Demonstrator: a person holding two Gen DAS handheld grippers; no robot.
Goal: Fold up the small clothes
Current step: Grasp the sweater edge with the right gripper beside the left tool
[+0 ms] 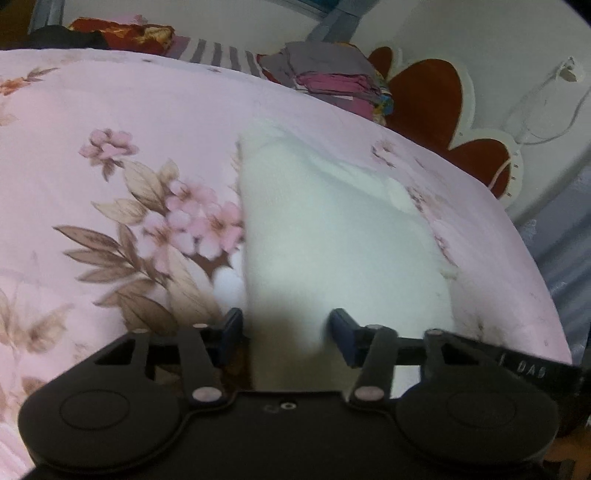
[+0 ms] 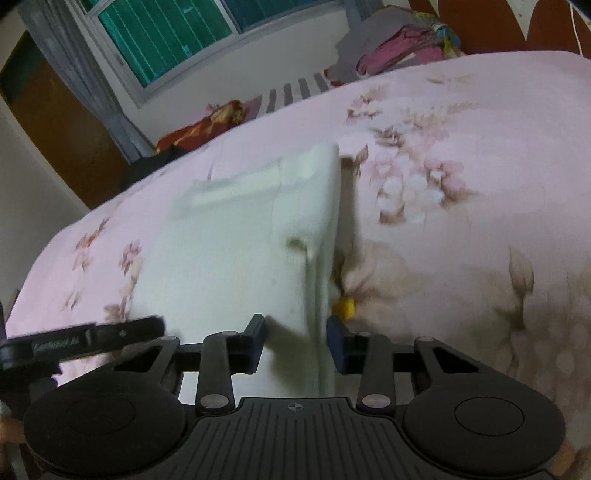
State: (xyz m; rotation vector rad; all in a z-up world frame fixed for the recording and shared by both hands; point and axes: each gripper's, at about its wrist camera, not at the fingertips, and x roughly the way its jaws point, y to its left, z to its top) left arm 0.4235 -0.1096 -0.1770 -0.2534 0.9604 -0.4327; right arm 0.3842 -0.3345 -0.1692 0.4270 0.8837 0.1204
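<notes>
A small white garment [image 1: 332, 236] lies flat on the pink floral bedsheet [image 1: 110, 110]. My left gripper [image 1: 286, 334] is open, its jaws astride the garment's near left corner, just above the cloth. In the right wrist view the same garment [image 2: 229, 251] lies with a raised fold along its right edge. My right gripper [image 2: 295, 343] is open with its jaws on either side of that right edge at the near end. A small yellow bit [image 2: 345, 306] shows beside the right finger. The left gripper's side [image 2: 81, 339] shows at the left.
A stack of folded clothes [image 1: 332, 81] sits at the far edge of the bed, also in the right wrist view [image 2: 399, 51]. A red patterned cloth [image 1: 125, 33] and a dark item lie at the far left. A red-and-white headboard [image 1: 436, 99] stands at the right.
</notes>
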